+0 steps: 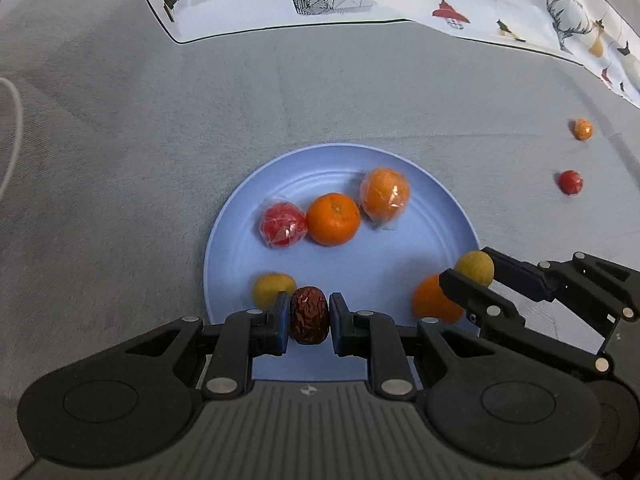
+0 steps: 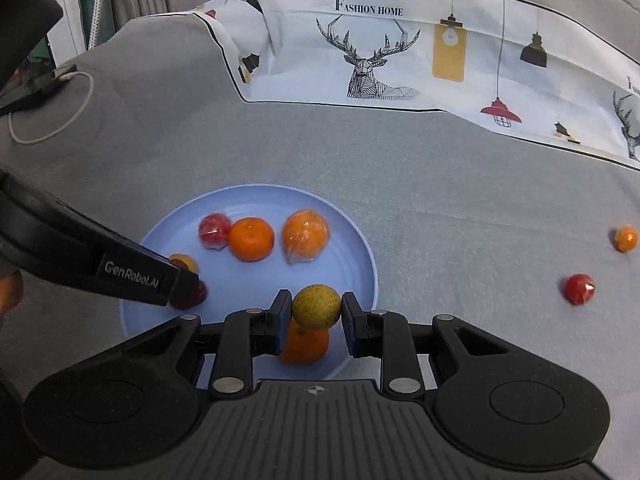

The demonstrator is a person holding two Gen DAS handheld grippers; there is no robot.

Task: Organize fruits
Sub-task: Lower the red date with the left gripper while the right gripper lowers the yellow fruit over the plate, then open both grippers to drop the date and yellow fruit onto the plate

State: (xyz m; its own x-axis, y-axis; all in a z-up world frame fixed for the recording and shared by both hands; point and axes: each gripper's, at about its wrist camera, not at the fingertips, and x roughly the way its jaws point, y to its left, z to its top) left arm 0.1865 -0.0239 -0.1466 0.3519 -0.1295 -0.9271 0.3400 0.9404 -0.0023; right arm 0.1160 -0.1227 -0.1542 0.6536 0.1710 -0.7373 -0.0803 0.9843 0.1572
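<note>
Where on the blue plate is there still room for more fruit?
The bare middle of the blue plate, between the far row led by the unwrapped orange and the near rim, is free. The near rim is crowded with fruit and both grippers.

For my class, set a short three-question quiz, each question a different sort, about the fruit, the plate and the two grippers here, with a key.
1. True or false: the left gripper is shut on a wrinkled dark red date.
2. Multiple choice: the right gripper holds A) a red wrapped fruit, B) a yellow-green round fruit, C) nothing.
3. How many fruits lie on the grey cloth off the blue plate?

Key
1. True.
2. B.
3. Two: a small orange fruit and a small red fruit.
</note>
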